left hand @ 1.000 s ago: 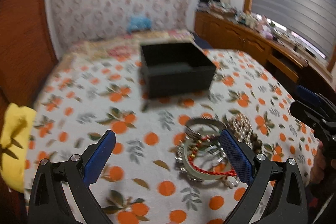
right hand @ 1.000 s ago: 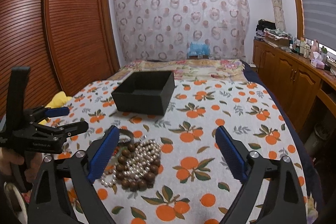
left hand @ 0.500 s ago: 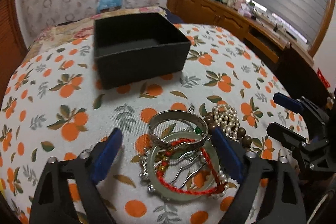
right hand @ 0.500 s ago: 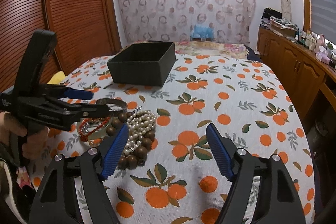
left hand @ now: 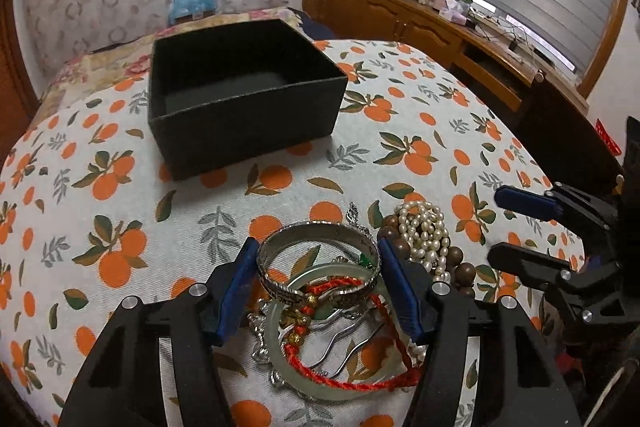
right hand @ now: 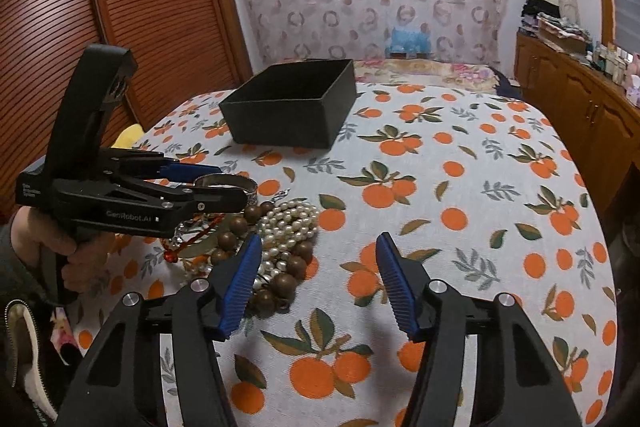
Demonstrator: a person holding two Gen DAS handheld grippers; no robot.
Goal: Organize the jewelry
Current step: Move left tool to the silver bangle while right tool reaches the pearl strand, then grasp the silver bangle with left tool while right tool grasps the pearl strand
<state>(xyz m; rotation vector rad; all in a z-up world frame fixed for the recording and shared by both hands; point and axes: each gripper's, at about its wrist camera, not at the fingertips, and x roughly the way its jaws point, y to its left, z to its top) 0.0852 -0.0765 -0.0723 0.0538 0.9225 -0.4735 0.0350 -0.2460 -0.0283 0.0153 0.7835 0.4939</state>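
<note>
Bedspread (left hand: pixel 120 227) first: on it our black box (left hand: pixel 240 131) stands empty, so nothing is sorted yet. Near it, the jewelry pile (left hand: pixel 352 299) lies untouched. Our left gripper (left hand: pixel 316 283) has been closing and brackets the silver bangle (left hand: pixel 316 263), pads not clearly pressing. Our right gripper (right hand: pixel 316 279), also closing, holds nothing beside the pearls (right hand: pixel 292 223).
</note>
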